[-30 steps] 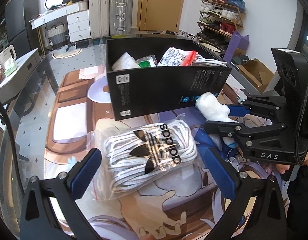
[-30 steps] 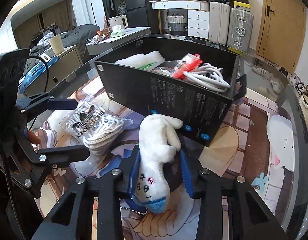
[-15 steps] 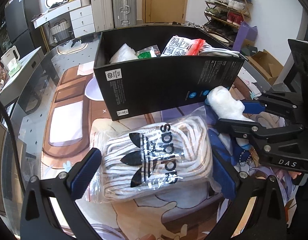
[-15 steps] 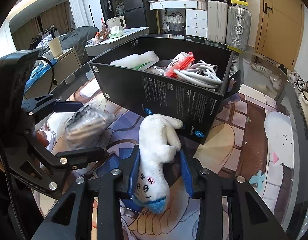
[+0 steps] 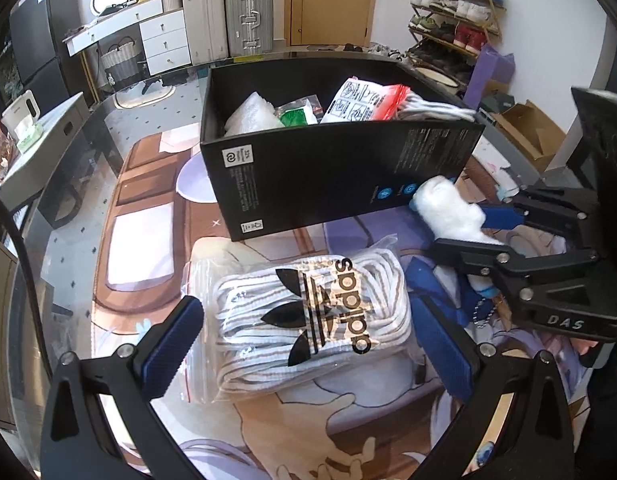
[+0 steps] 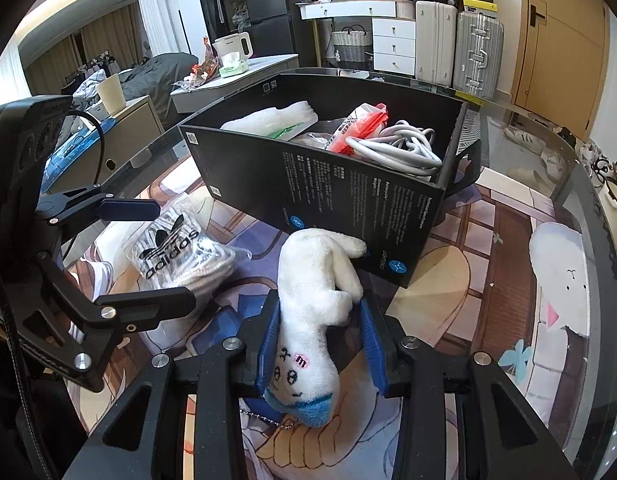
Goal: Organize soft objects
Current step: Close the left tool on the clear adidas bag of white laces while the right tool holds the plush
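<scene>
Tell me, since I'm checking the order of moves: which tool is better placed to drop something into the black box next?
Right. The right tool already grips the plush toy beside the box; the left tool only straddles the sock bag, open.

The box (image 5: 336, 172) stands on the mat (image 5: 144, 208), which covers the table (image 6: 580, 184). In it, from the left wrist view, a foam wrap (image 5: 252, 116) lies left and a sealed packet (image 5: 364, 100) right, with coiled cable (image 6: 396, 148) beside the packet. Before the box, the bagged socks (image 5: 312, 316) lie on the mat between the left gripper's (image 5: 308, 348) fingers. To their right, the plush toy (image 6: 316, 312) lies between the right gripper's (image 6: 320, 344) fingers, its far end touching the box's near wall
</scene>
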